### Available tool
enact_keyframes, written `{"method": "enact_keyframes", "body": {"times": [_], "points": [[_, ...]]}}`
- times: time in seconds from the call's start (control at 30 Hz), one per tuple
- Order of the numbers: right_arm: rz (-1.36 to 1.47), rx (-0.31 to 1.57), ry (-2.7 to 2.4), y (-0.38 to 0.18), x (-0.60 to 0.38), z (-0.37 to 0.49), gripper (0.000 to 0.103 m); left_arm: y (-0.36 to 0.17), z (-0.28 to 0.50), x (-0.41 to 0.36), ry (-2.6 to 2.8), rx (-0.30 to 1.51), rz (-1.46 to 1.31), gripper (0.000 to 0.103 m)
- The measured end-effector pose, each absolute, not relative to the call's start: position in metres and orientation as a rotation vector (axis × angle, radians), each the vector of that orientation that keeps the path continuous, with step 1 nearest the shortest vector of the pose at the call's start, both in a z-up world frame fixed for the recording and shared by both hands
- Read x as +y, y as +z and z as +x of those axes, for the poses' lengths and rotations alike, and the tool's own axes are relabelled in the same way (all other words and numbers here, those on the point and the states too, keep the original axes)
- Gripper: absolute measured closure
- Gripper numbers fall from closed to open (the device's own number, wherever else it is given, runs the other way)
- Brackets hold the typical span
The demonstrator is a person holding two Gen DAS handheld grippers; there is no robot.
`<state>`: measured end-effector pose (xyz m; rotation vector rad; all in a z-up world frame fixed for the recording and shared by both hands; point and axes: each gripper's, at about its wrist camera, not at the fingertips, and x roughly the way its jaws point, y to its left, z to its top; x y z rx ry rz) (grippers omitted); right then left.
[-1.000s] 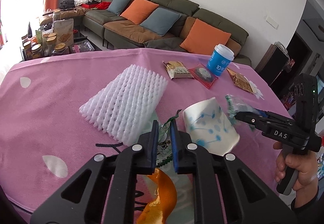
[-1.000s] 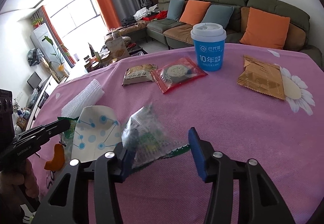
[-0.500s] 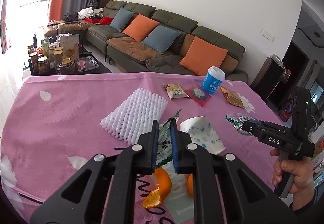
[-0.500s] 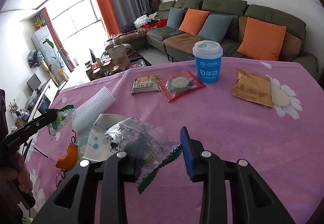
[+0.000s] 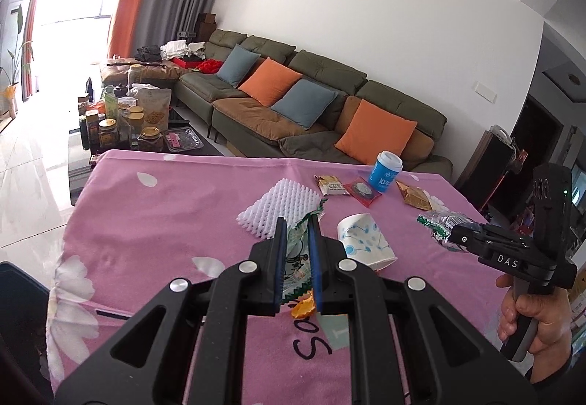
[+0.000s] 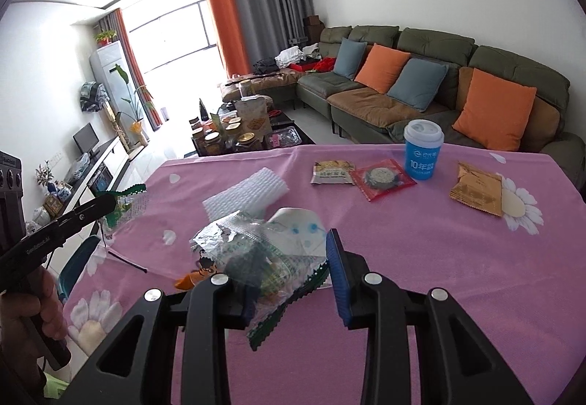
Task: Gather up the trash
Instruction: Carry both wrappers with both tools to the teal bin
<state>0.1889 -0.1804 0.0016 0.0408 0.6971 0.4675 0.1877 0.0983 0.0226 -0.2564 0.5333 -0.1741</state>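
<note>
The left gripper is pinching a green wrapper btwn near-closed fingers, while the right gripper, spread wide, is letting a clear wrapper just hang off its left finger w/ nothing clamping it, so it's prob. slipping free.

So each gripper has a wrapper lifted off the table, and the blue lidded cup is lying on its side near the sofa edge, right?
Not quite: the blue lidded cup stands upright, as the right wrist view shows. The rest holds: the left gripper pinches a green-edged wrapper, and a crumpled clear wrapper hangs in the right gripper, both above the table.
</note>
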Motion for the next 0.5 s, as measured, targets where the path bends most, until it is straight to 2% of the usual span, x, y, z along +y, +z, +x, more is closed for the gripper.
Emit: {"method": "enact_keyframes", "body": {"times": [0.5], "points": [[-0.043, 0.645, 0.676, 0.024, -0.092, 0.123, 0.072, 0.045, 0.051, 0.161, -0.033, 0.444, -0.285, 0.091]]}}
